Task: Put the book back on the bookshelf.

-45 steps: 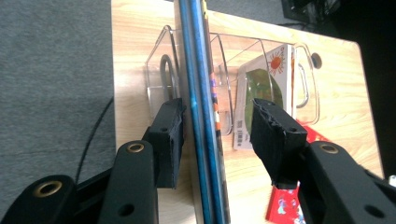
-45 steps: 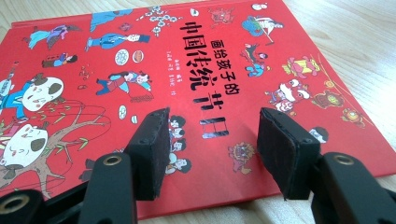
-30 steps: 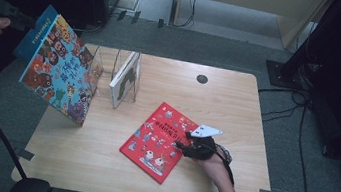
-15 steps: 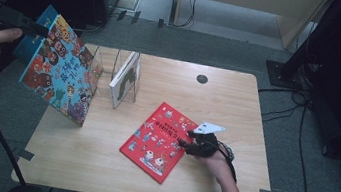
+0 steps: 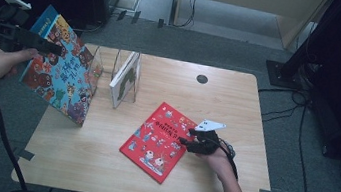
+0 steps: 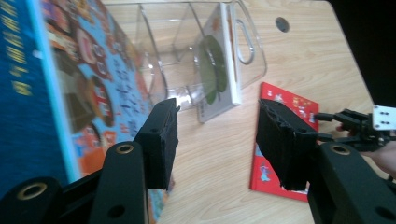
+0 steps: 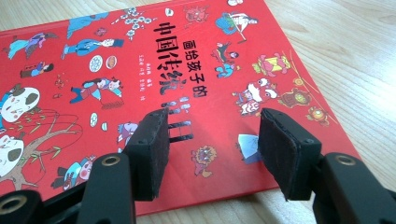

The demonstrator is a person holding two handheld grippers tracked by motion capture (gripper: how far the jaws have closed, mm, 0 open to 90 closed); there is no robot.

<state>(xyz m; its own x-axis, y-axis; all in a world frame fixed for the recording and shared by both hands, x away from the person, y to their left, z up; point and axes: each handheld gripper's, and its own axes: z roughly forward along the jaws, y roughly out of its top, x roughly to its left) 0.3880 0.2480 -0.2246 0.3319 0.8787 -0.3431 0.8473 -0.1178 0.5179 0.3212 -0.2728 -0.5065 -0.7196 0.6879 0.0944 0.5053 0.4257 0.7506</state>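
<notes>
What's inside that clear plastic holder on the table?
One thin book stands upright in the clear holder, white spine showing, green picture on its cover. The other slots look empty. Its title is too blurred to read.

A light wooden table (image 5: 98, 166) stands on grey carpet (image 5: 307, 186) (black cables (image 5: 301, 124) trail there), dark furniture behind

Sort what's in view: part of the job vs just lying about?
In the job:
- blue book, at the left gripper
- red book, flat under the right gripper's open jaws
- clear holder with a white book

Lying about:
- floor cables
- tape marks on the table
</notes>
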